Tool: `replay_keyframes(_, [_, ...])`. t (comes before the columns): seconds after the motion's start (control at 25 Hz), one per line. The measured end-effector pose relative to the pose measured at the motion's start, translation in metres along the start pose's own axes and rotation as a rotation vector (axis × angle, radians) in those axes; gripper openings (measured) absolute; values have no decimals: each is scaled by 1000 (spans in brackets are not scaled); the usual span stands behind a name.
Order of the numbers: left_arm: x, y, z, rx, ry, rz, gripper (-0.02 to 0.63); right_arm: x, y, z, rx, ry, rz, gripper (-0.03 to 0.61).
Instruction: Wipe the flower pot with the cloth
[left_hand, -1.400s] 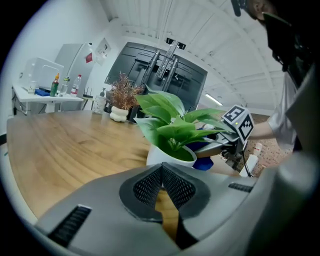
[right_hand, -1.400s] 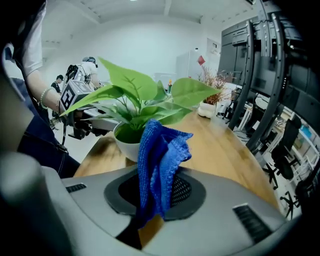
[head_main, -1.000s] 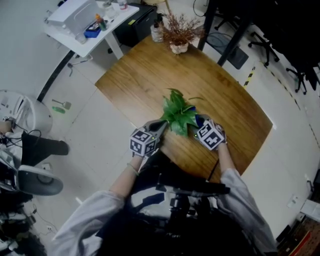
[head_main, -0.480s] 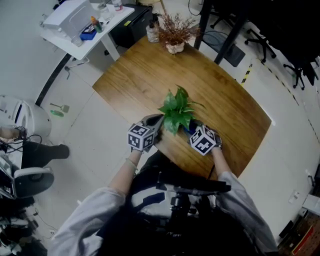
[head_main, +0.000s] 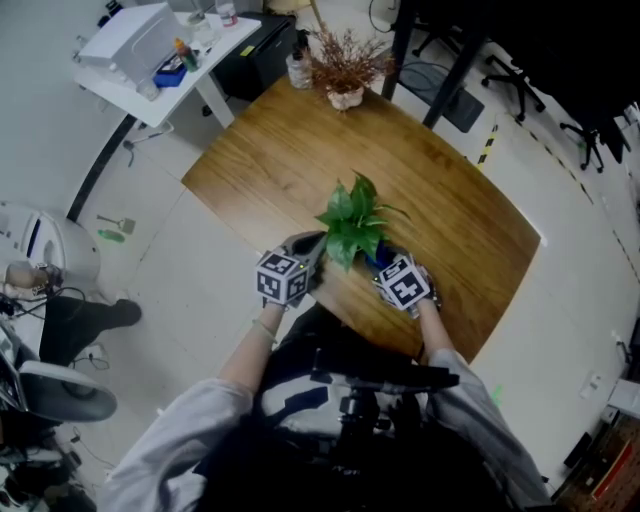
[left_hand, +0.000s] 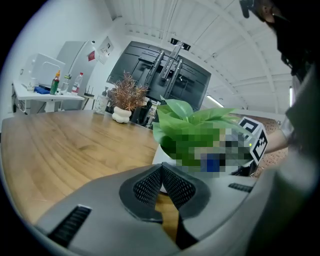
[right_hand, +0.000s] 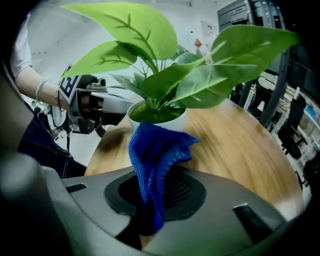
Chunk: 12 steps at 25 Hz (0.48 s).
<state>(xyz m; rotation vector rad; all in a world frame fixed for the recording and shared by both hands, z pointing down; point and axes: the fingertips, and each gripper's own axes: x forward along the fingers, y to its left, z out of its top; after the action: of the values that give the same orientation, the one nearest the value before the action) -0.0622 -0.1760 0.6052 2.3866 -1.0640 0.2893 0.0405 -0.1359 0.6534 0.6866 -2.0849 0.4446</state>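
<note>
A small white flower pot (right_hand: 159, 118) with a green leafy plant (head_main: 353, 222) stands near the front edge of the wooden table (head_main: 440, 190). My right gripper (right_hand: 154, 192) is shut on a blue cloth (right_hand: 156, 156), whose bunched top rests against the pot's near side. In the head view the right gripper (head_main: 392, 272) is at the pot's right and the left gripper (head_main: 312, 258) at its left. The left gripper (left_hand: 161, 169) has its pads together with nothing between them, and the pot's base (left_hand: 161, 156) sits just past its tips.
A dried brown plant in a white pot (head_main: 343, 72) stands at the table's far end. A white side table (head_main: 165, 55) with bottles is on the floor beyond the far left corner. Black desk legs and office chairs (head_main: 520, 70) are at the upper right.
The right gripper with the cloth has shifted a little left and nearer to the pot. The left gripper stays at the pot's left side. The head view has drifted slightly.
</note>
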Motion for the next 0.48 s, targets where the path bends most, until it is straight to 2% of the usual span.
replay_keyframes(0.24, [-10,-2,-2,15,0,-34,5,-20,-3,-5,266,-112,-108,81])
replay_keyframes(0.48, [-19,-6,-8,26,-7,-64,5,-46,6,0,391,-241,-197,81])
